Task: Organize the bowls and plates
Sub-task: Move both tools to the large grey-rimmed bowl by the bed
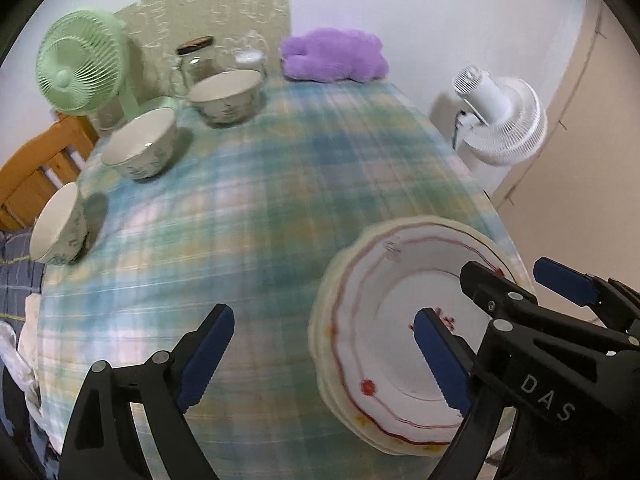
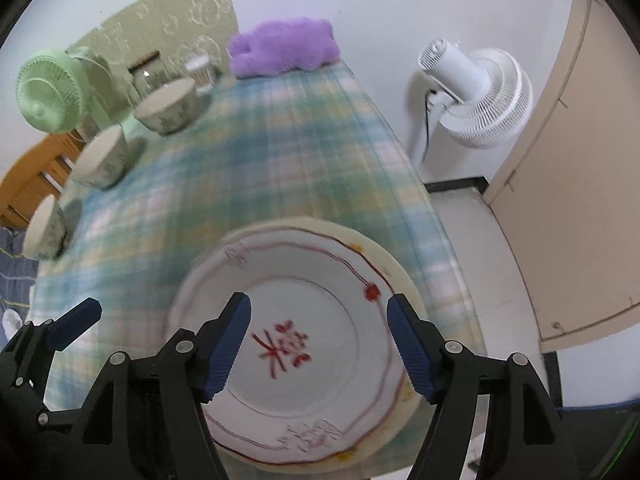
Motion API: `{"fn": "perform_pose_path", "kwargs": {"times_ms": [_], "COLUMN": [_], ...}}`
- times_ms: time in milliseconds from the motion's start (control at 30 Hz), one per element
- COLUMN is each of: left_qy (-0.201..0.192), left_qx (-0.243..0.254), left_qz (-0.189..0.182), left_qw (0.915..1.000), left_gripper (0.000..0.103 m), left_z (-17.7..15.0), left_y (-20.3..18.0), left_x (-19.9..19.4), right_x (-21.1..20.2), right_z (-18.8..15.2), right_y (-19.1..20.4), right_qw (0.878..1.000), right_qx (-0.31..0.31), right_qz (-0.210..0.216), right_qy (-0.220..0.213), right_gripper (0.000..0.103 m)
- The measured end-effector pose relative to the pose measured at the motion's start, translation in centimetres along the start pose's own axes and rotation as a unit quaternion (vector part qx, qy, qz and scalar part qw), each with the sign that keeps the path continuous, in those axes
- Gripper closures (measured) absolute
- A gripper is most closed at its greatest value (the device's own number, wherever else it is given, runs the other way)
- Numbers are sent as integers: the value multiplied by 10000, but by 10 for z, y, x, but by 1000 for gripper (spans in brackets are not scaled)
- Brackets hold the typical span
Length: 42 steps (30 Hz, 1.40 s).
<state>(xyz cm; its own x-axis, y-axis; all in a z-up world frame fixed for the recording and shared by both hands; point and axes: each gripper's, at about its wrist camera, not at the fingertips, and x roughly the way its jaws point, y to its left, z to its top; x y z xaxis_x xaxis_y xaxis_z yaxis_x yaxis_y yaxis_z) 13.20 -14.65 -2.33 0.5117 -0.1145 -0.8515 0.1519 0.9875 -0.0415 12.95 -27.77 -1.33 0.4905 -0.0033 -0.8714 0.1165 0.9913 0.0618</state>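
While both claws hang wide and hold nothing, the plate stack (image 2: 304, 344) lies at the near right corner of the worktop (image 2: 280, 168), directly beneath the right claw (image 2: 318, 340). Three bowls (image 1: 140, 142) line the far left edge, ahead and left of the left claw (image 1: 324, 360), which looks nearer to them.

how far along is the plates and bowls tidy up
Done: the plates already sit in one stack at the table's near edge. In hand: nothing; the left hand-held gripper and right hand-held gripper are both open, the right one over the stack. Left: three bowls, near, middle and far, stand apart along the left side, unstacked.
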Motion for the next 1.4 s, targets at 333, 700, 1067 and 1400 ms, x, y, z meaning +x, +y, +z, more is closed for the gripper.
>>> {"fn": "perform_pose_path", "kwargs": {"times_ms": [333,700,1067,1400], "left_qy": [-124,-64,-231,-342], "left_qx": [-805,-749,-514,-693], "left_qz": [397,503,793,896], "left_qw": [9959,9959,9953,9930], "left_gripper": [11,15,16,20], "left_z": [-7,-2,27,47], "left_y": [84,197,296,354], "left_x": [1,11,20,40], "right_x": [8,29,45,66], "right_z": [15,21,38,59], "right_y": [95,212,315,373], "right_qw": [9954,9961,9982,9979], "right_qx": [-865,-770,-302,-234], "right_qz": [390,426,440,449], "right_qy": [-153,-110,-261,-409], "right_gripper": [29,29,29,29]}}
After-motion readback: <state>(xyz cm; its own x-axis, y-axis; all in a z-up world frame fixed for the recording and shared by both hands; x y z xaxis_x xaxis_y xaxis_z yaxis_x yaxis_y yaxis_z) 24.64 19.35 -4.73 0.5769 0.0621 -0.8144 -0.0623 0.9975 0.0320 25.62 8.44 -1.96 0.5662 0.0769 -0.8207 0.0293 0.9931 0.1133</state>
